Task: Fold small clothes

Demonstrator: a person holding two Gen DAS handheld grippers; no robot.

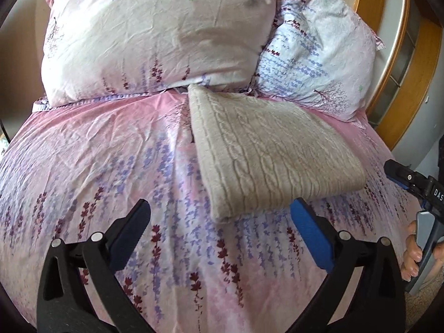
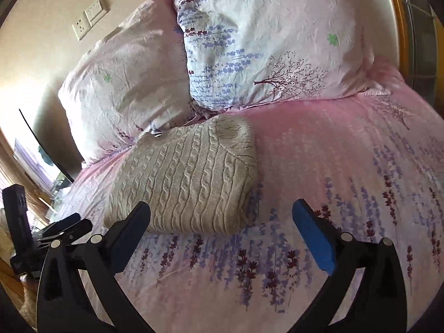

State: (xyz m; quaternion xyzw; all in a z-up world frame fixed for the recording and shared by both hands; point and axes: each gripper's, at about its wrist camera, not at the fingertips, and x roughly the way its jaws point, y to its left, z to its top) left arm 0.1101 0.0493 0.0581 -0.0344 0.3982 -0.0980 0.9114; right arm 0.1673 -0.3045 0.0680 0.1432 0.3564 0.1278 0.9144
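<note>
**Clerk:** Where the listing begins, nearest the lens: left gripper (image 1: 220, 208), black frame, blue pads, jaws spread wide, nothing between them. It hangs over the bedspread (image 1: 111, 152), which is pink with purple and maroon lavender sprigs.

**Checker:** And its partner?

**Clerk:** Right gripper (image 2: 222, 208), same make, jaws likewise wide apart and empty. In the left wrist view its black tip sits at the right edge, with a hand (image 1: 416, 252) wrapped round the grey handle.

**Checker:** Next item out?

**Clerk:** One sweater (image 1: 266, 149), beige cable knit, folded into a thick flat rectangle. It lies on the bedspread just beyond both sets of fingertips, touched by neither. In the right wrist view the sweater (image 2: 188, 177) sits ahead and to the left of centre, its rounded fold towards the camera.

**Checker:** Behind that?

**Clerk:** Two pillows at the head of the bed, cases matching the spread. The pale pink pillow (image 1: 155, 36) is on the left, the blue-flowered pillow (image 1: 319, 55) on the right, pressed together. The sweater's far corner meets the seam between them.

**Checker:** Farthest entries?

**Clerk:** Wooden frame (image 1: 399, 63), curved, to the right. Wall socket and switch plates (image 2: 90, 19), upper left in the right wrist view.
</note>
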